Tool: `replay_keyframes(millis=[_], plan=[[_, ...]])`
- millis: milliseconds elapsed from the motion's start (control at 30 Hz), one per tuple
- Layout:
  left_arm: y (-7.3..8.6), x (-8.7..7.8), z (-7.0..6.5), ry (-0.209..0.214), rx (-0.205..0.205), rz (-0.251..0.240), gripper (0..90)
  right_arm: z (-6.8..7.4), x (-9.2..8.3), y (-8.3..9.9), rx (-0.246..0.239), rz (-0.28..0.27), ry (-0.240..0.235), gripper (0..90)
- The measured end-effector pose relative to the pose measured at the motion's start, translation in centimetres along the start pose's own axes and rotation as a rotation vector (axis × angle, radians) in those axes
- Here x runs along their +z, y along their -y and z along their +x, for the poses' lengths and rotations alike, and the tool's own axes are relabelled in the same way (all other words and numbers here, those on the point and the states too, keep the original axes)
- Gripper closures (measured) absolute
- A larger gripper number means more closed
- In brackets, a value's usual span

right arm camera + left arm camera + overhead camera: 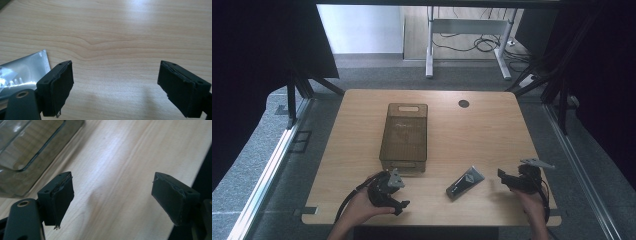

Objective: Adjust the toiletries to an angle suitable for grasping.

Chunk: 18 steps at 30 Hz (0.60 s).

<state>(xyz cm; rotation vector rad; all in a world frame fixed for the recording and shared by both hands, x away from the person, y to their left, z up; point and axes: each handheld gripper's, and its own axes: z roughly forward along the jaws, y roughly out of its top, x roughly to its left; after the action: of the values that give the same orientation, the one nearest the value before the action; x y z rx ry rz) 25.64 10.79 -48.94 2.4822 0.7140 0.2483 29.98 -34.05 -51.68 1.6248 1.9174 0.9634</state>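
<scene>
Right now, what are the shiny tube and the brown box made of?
The tube looks like soft plastic or foil: silvery, glossy, with a flat crimped end. The box seems to be smoky see-through plastic, because the wooden table shows through it.

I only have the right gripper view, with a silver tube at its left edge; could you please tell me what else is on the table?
Observer: A smoky transparent bin stands at mid-table, beyond the silver tube, with nothing visible inside.
Operator: Thank you. Where is the other gripper?
Observer: The left gripper is at the near edge, in front of the bin, held in the person's hand; its jaws are open with nothing between them.
Operator: And how does my gripper sit relative to the tube?
Observer: The right gripper is to the right of the tube, its open jaws pointing toward it but apart from it.
</scene>
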Motion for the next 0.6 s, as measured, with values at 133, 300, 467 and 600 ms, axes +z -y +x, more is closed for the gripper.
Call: replay_keyframes(millis=[133, 300, 467, 600], plan=[[0.1, 0.5, 0.3, -0.008, -0.018, 0.011, 18.3, -0.5, -0.9, -0.1, -0.038, -0.018, -0.006, 14.9], [0.2, 0.6, 0.2, -0.016, -0.017, 0.023, 18.2, -0.7, -1.9, -0.5, -0.052, -0.051, -0.002, 17.9], [0.4, 0.6, 0.0, -0.013, -0.018, 0.016, 18.2, -0.4, -2.5, -0.9, -0.047, -0.068, -0.043, 23.0], [0.3, 0.5, 0.3, -0.019, -0.031, 0.006, 18.1, -0.1, -2.5, -1.0, -0.053, -0.064, -0.072, 33.5]])
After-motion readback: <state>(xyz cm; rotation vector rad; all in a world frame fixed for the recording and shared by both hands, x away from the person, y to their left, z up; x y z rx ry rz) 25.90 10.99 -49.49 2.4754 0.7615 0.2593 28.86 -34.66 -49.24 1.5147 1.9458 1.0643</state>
